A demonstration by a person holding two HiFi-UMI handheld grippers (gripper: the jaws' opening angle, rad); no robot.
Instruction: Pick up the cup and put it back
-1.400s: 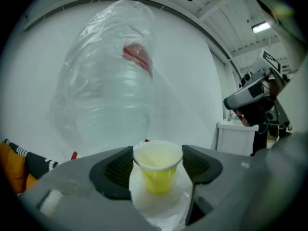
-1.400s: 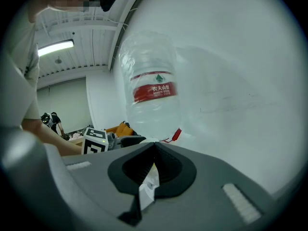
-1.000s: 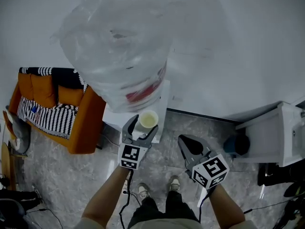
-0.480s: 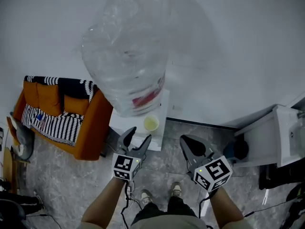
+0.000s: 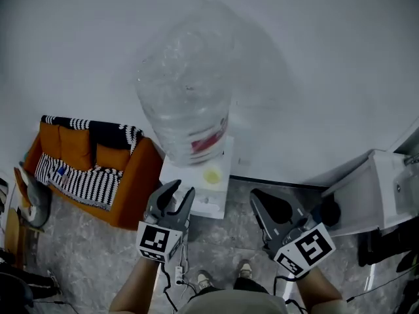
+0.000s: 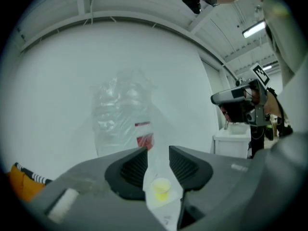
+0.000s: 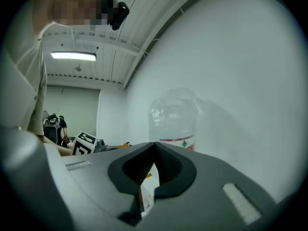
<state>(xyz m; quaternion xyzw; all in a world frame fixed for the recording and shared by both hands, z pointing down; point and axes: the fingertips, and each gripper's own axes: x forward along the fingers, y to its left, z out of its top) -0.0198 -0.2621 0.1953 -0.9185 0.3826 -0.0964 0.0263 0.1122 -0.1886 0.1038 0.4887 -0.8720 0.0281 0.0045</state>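
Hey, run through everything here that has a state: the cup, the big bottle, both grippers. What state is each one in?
cup: upright on the white stand, held by neither gripper.
water bottle: standing on the same stand, behind the cup.
left gripper: fingers partly apart, just been closing, nothing between them.
right gripper: fingers together, empty.

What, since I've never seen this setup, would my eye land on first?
A huge clear water bottle dominates the middle, standing on a white dispenser against the wall. A small yellow cup sits on the dispenser's top in front of it, and an orange sofa stands at left.
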